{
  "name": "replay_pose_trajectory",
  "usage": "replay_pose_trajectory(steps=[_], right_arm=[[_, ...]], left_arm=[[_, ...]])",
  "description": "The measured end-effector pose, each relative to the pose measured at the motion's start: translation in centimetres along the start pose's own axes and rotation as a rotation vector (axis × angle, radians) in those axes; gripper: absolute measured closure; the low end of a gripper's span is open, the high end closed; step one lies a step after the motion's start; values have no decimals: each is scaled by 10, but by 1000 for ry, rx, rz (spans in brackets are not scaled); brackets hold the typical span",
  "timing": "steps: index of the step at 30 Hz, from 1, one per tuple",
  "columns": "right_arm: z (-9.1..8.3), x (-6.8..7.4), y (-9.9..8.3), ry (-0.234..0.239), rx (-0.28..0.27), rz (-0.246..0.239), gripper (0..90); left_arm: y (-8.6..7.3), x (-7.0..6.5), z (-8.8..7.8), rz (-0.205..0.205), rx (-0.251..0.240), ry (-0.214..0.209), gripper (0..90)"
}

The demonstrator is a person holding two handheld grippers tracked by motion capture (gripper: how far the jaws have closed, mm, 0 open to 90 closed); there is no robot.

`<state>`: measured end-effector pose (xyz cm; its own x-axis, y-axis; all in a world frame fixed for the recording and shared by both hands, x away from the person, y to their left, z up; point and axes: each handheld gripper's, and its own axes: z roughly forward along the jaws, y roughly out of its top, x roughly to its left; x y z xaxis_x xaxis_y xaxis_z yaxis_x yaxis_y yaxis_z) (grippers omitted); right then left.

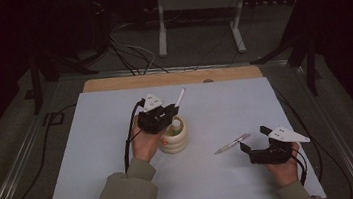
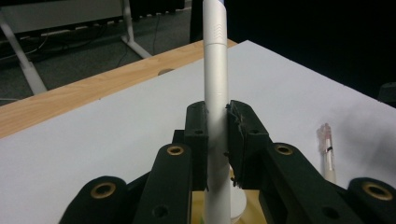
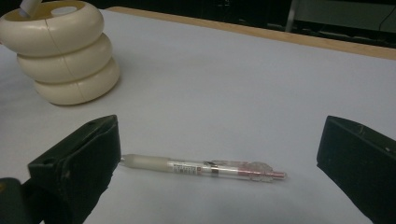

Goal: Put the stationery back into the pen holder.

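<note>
While my right gripper point(image 1: 256, 142) sits nearest me at the table's right front, its fingers point(image 3: 74, 165) stand wide apart with nothing between the pads, the clear pink-tipped pen point(image 3: 205, 169) lying flat on the white table point(image 1: 98, 179) just ahead of them and untouched. In the high view that pen point(image 1: 232, 143) lies just left of the fingertips. The right hand point(image 1: 285, 170) is low, gripper body near level, fingers pointing left and a bit forward.

Farther in, my left gripper point(image 1: 162, 115) is clamped on the white pen point(image 2: 216, 93), fingers point(image 2: 196, 140) pressed to the barrel on both sides. Pen stands near upright, slightly tilted, lower end going down into the cream ringed holder point(image 1: 174, 136); whether the tip has bottomed out I cannot tell. The left hand point(image 1: 144, 141) is raised beside the holder, gripper held over its mouth, sleeve coming in from the bottom edge.

Step in hand, as I judge it: dropping the white pen into the holder, first of two. Next move calls for letting the left fingers part so the pen settles, then lifting clear without knocking the holder. After that the right gripper needs to come down square over the pink-tipped pen, close across the barrel, not along it.

Beyond the table, a wooden edge point(image 1: 172, 77) and dark floor with cables
</note>
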<state>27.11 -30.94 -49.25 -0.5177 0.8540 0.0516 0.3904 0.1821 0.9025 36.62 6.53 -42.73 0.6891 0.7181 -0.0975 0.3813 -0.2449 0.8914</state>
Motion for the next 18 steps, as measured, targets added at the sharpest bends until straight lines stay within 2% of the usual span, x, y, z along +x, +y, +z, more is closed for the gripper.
replay_pose_trajectory(steps=[18], right_arm=[[0, 0, 0, 1, 1, 0, 3]], left_arm=[[-7, 4, 5, -3, 21, 20, 793]])
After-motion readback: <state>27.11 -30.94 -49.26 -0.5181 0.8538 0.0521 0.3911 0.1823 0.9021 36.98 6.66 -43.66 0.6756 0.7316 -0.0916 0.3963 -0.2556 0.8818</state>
